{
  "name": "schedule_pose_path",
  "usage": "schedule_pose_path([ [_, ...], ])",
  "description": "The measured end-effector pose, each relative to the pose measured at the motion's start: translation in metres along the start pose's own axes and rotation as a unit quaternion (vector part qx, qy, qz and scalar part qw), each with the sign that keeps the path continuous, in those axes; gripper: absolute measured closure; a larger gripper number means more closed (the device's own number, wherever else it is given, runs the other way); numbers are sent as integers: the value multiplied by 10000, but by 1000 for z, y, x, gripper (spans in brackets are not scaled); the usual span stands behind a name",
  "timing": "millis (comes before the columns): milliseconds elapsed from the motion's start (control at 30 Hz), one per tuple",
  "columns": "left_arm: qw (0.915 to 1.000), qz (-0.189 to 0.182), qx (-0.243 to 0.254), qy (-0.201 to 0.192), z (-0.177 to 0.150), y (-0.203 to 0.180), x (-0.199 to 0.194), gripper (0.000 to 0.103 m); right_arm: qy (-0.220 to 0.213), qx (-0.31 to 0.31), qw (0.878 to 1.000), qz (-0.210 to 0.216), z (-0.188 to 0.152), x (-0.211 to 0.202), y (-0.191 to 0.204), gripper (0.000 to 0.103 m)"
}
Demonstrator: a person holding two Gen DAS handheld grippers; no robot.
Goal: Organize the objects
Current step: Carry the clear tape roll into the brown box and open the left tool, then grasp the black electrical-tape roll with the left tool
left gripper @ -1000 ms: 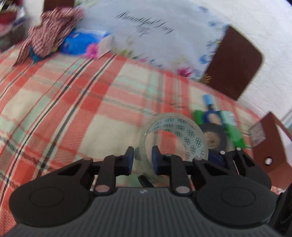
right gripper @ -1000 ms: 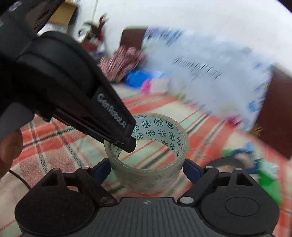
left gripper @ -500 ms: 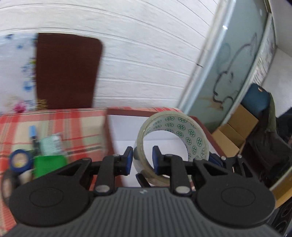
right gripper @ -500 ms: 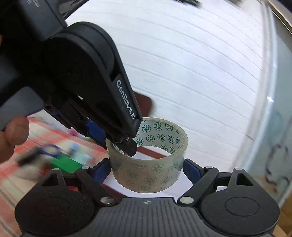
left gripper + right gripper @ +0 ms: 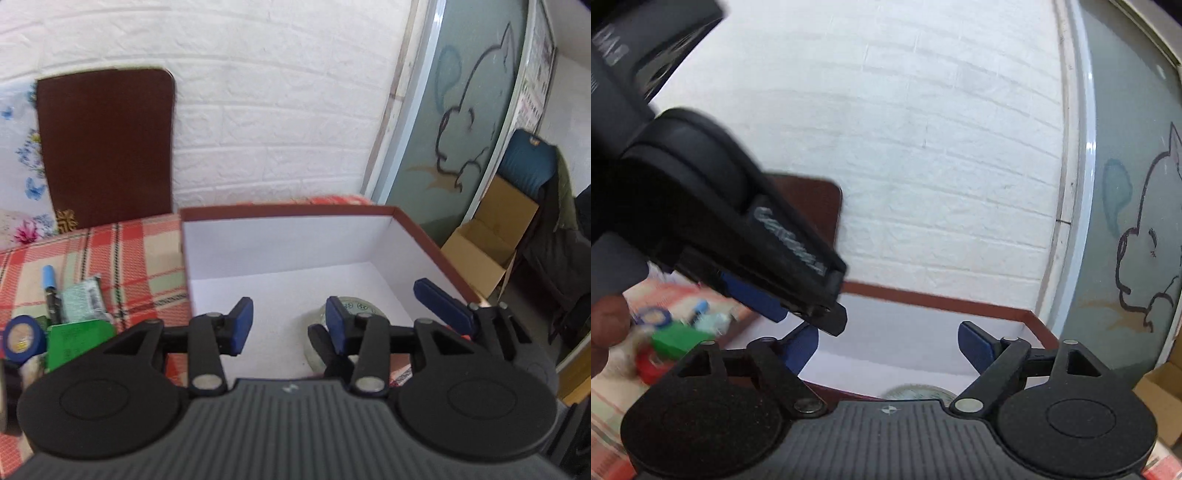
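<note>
So both tools are up over the open box [image 5: 288, 240], the one with the white inside and reddish-brown rim, sitting on the plaid tabletop [image 5: 140, 258]. The left tool [image 5: 290, 321] has just been opening its jaws and there's nothing between them now. The right tool [image 5: 888, 343] is spread wide and has just closed in a touch, also empty. The roll of clear tape [image 5: 356, 308] with the little green print is lying on the box floor near the front, below both tools. Left of the box there's a blue tape roll [image 5: 22, 338], a green card [image 5: 79, 338] and a blue-capped marker [image 5: 50, 291].
</note>
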State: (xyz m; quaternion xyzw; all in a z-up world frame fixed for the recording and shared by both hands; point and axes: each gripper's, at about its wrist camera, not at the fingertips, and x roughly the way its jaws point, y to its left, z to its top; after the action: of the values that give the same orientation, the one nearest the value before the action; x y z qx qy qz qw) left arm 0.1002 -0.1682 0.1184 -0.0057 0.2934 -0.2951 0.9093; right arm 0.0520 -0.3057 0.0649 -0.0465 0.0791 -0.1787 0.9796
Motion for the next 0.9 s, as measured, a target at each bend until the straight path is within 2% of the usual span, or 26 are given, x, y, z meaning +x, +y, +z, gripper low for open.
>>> schedule_pose_path([
  [133, 9986, 92, -451, -266, -27, 50, -56, 52, -337, -138, 9973, 634, -4, -20, 47, 34],
  [233, 9944, 621, -802, -299, -56, 97, -87, 52, 78, -382, 9885, 1458, -11, -11, 92, 43],
  [267, 9916, 835, -953, -254, -66, 114, -94, 52, 268, -447, 9838, 1717, -14, -14, 92, 46],
  [300, 9874, 1113, -1112, -143, -76, 132, -99, 52, 490, -563, 9786, 1919, -16, 14, 123, 46],
  [333, 9821, 1404, -1255, -12, -86, 148, -102, 52, 661, -750, 9726, 2098, -19, 18, 138, 46],
  [433, 9609, 2130, -1732, 365, -115, 196, -111, 54, 736, -1355, 9567, 2467, -21, 37, 185, 44],
  [500, 9508, 2314, -2005, 479, -130, 219, -118, 54, 763, -1661, 9482, 2599, -9, 30, 189, 43],
  [600, 9421, 2403, -2279, 518, -145, 238, -128, 54, 835, -2075, 9412, 2532, -7, 53, 224, 36],
  [733, 9388, 2396, -2437, 437, -153, 247, -140, 52, 915, -2502, 9346, 2356, -10, 74, 256, 30],
  [800, 9383, 2366, -2490, 415, -155, 247, -144, 52, 1030, -2753, 9294, 2233, -16, 68, 261, 27],
  [900, 9388, 2318, -2522, 360, -158, 247, -147, 52, 1037, -2584, 9317, 2334, -16, 54, 254, 27],
])
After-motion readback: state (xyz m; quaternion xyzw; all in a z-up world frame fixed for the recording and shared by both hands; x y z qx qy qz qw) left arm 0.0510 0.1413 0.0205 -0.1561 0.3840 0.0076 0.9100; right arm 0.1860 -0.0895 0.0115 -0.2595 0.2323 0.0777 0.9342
